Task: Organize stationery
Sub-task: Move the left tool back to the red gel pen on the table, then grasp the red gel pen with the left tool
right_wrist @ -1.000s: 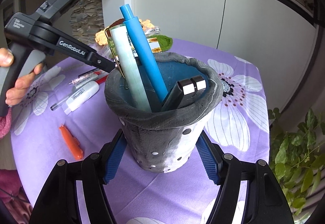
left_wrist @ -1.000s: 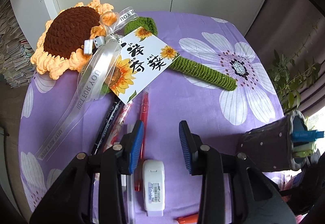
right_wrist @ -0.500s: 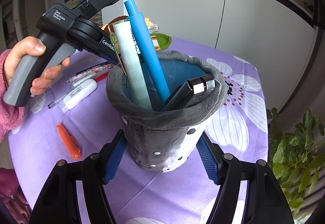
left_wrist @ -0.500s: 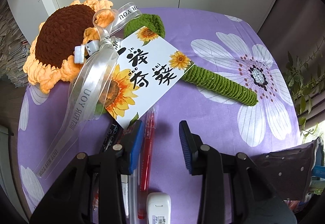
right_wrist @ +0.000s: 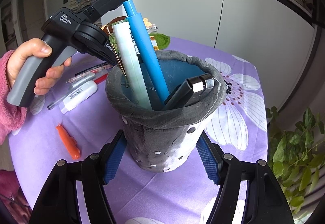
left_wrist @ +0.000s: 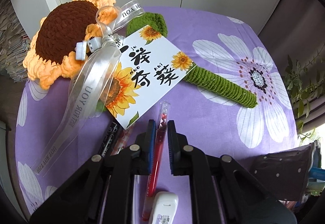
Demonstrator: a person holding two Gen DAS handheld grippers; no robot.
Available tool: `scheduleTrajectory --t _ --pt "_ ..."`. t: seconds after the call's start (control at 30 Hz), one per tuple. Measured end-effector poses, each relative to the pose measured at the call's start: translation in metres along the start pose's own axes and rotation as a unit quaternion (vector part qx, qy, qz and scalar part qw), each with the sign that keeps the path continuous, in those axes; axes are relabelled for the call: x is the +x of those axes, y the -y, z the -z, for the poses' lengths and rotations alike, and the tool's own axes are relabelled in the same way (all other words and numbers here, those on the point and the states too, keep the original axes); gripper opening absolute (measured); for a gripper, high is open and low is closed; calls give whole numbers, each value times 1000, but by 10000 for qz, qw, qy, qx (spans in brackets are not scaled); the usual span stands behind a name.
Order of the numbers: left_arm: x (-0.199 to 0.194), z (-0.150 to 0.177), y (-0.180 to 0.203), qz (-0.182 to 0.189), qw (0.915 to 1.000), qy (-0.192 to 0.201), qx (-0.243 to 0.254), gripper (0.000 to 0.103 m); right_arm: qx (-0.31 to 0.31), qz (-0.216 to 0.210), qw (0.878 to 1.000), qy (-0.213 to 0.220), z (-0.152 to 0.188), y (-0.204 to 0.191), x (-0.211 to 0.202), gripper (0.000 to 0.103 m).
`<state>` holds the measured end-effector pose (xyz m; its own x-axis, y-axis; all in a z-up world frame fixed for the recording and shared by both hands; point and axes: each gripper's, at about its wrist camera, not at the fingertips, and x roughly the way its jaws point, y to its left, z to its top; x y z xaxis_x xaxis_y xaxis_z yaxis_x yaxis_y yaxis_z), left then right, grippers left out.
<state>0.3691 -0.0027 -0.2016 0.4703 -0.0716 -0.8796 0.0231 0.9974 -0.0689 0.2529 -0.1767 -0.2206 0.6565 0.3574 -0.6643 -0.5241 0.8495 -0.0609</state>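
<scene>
My left claw has just closed on the red pen lying mid-desk among loose stationery, while my right claw stays clamped round the grey holder, steadying it near the desk's edge to receive it.

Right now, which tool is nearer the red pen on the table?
Left. The left tool has just closed on the red pen; the right tool grips the grey pen holder, apart from it.
</scene>
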Motion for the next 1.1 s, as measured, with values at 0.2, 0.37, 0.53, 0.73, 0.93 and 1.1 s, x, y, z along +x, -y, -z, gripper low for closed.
scheduleTrajectory --t 0.2,0.37,0.53,0.73,0.93,1.1 --pt "-62 11 9 328 9974 601 225 9 21 -13 10000 -2 0 1 1 70" --pt "-113 25 19 598 9912 1091 452 7 32 11 10000 2 0 2 1 70" --pt "-151 25 42 896 9815 1529 728 7 34 17 10000 2 1 1 2 70" --pt "-152 21 65 648 9781 1619 1137 10 45 31 10000 9 1 1 1 70" --pt "-64 12 68 461 9880 553 1366 15 106 26 9999 18 2 0 0 70" --pt "-3 8 78 298 9859 13 1647 15 110 24 9999 9 1 -1 0 70"
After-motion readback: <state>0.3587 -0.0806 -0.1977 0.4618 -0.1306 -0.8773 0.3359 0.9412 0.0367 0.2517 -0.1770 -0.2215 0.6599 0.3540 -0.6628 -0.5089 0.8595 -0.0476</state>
